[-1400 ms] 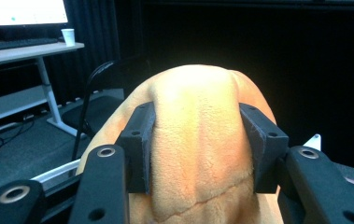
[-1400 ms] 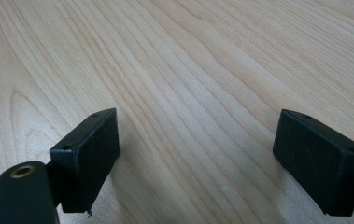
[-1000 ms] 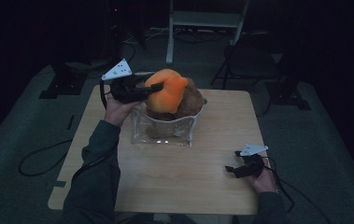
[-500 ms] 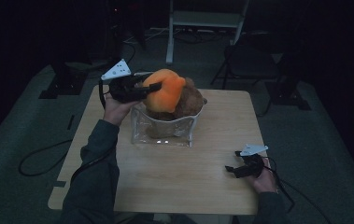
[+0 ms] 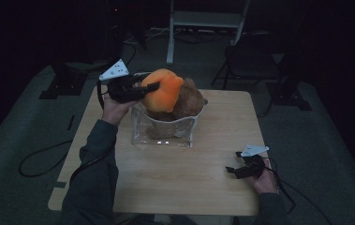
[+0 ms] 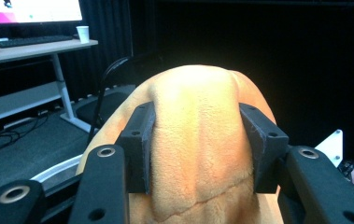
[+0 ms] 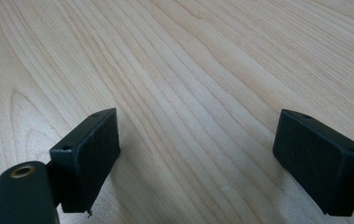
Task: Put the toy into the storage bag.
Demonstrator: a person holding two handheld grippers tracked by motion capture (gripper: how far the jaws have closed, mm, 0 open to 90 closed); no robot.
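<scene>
High view: a person works at the far left of a wooden desk (image 5: 166, 183) in a dark room.
Desk: pale wood, bare across its near half; the things stand toward the far edge.
Clear container (image 5: 163, 131): a see-through tub on the far middle of the desk, already packed above its rim.
Brown plush toy (image 5: 190, 99): sits in the tub at the right, its top well above the rim.
Orange plush toy (image 5: 162, 90): at the top left of the tub, leaning against the brown one and above the rim, not settled inside.
Left gripper (image 5: 140, 89): comes in level from the left; in the left gripper view its fingers (image 6: 139, 144) press into the orange plush toy (image 6: 198, 140) from both sides, so it is gripping the toy.
Right gripper (image 5: 233, 169): low over the near right of the desk, well apart from the tub; in the right gripper view its fingers (image 7: 90, 154) stand wide with only bare desk (image 7: 188, 84) between them.
Progress: by my judgement, the grasp is made and the toy is at the tub's mouth. Whether it is going in or coming out I cannot tell.
Left to do: either seat it and let go, or lift it clear and set it down.
</scene>
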